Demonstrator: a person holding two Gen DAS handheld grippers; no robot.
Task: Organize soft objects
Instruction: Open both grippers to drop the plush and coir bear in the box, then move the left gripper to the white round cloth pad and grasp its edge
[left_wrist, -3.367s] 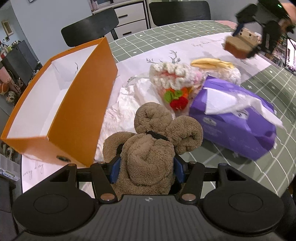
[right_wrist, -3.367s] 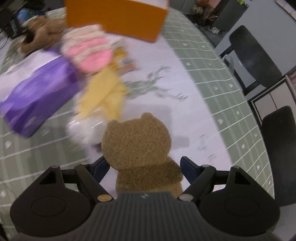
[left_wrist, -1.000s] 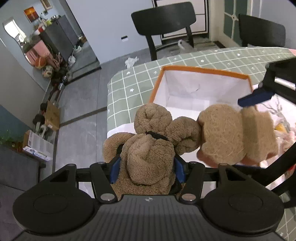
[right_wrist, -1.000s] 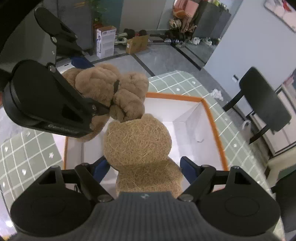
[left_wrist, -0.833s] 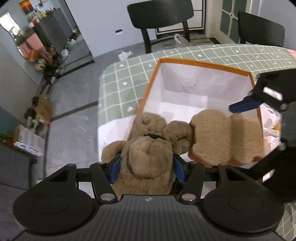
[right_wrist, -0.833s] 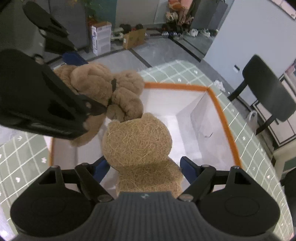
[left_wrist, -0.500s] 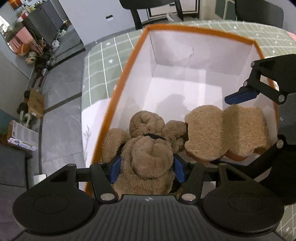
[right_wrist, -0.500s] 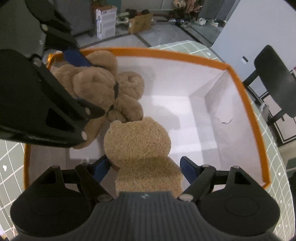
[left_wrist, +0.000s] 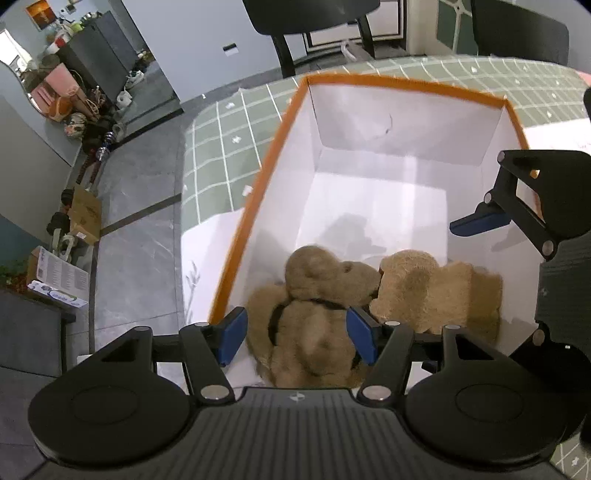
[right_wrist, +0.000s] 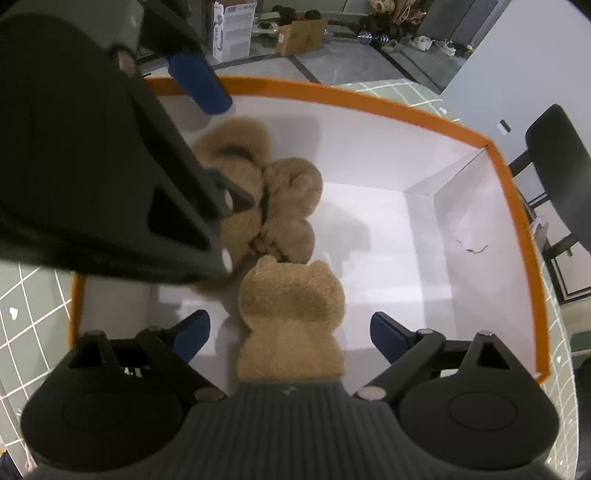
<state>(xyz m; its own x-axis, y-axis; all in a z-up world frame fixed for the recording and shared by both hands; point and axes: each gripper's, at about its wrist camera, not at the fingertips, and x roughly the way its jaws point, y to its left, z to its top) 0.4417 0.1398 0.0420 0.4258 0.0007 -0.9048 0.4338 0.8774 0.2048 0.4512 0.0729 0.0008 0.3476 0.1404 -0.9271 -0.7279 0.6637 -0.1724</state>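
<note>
Both hand-held grippers point down into the orange-rimmed box (left_wrist: 402, 92), which stands on the worktop (left_wrist: 229, 122) with its green checked cloth. The left hand-held gripper (left_wrist: 297, 334) has its jaws opening around the fuzzy brown plush toy (left_wrist: 314, 317); the blue pads (left_wrist: 360, 334) stand just beside the toy's flanks, with a gap showing at the nine o'clock side, so nothing is pinched. The plush lies on the white box floor near the six o'clock wall in the left wrist view. At its three o'clock side, touching it, lies the bear-shaped loofah sponge (left_wrist: 439, 291). In the right wrist view the right hand-held gripper (right_wrist: 290, 332) is also opening, its jaws spread wide with clear white floor between each pad and the sponge (right_wrist: 291, 317), which rests free on the bottom. The plush (right_wrist: 280, 206) sits at the sponge's eleven o'clock, partly hidden by the left tool's black body. A black chair (right_wrist: 557, 158) stands beyond the box at two o'clock.
</note>
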